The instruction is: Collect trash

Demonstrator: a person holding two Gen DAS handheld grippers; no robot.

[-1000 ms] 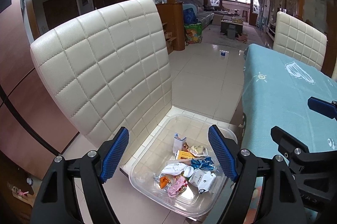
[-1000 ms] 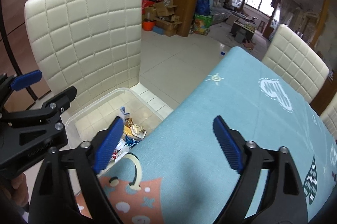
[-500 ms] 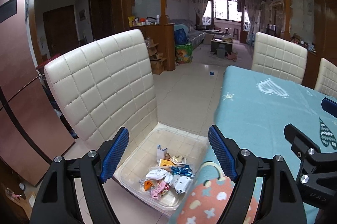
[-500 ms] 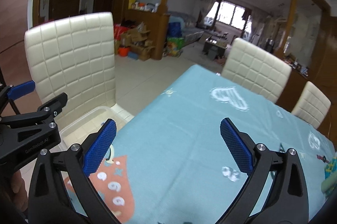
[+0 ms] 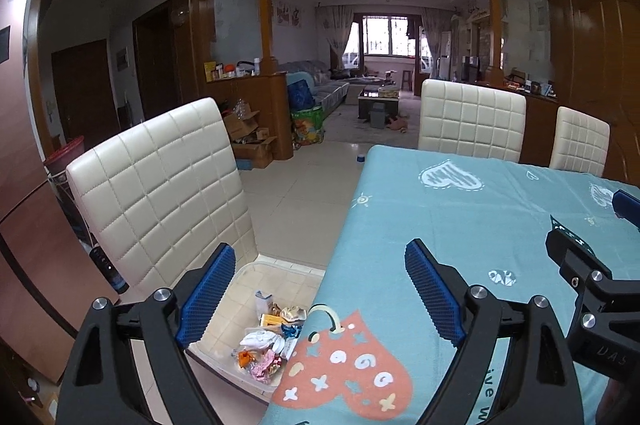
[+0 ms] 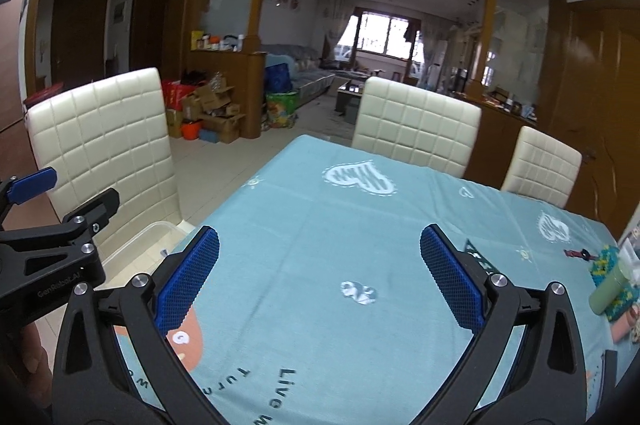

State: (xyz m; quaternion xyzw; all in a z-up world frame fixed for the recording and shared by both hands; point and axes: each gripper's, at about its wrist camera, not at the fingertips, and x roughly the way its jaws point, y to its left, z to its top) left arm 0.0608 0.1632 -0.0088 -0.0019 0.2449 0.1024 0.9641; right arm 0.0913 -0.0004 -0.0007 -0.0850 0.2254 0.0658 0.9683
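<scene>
Your left gripper (image 5: 320, 301) is opening its jaws, with nothing between the blue pads. Your right gripper (image 6: 320, 277) stands wide and empty above the blue tablecloth (image 6: 320, 217). The trash (image 5: 272, 333) lies in the clear plastic bin (image 5: 224, 317) on the floor, between the table edge and the cream chair (image 5: 160, 193).

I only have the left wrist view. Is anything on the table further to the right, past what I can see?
Observer: Yes, a pale green cylinder, perhaps a bottle, sits near the right edge of the table.
Operator: What is it resting on?
Observer: A patterned green-and-blue item.
Operator: Anything else nearby?
Observer: A small red item lies just left of those.
Operator: Is the right gripper carrying anything?
Observer: No, the right gripper is open and empty.
</scene>
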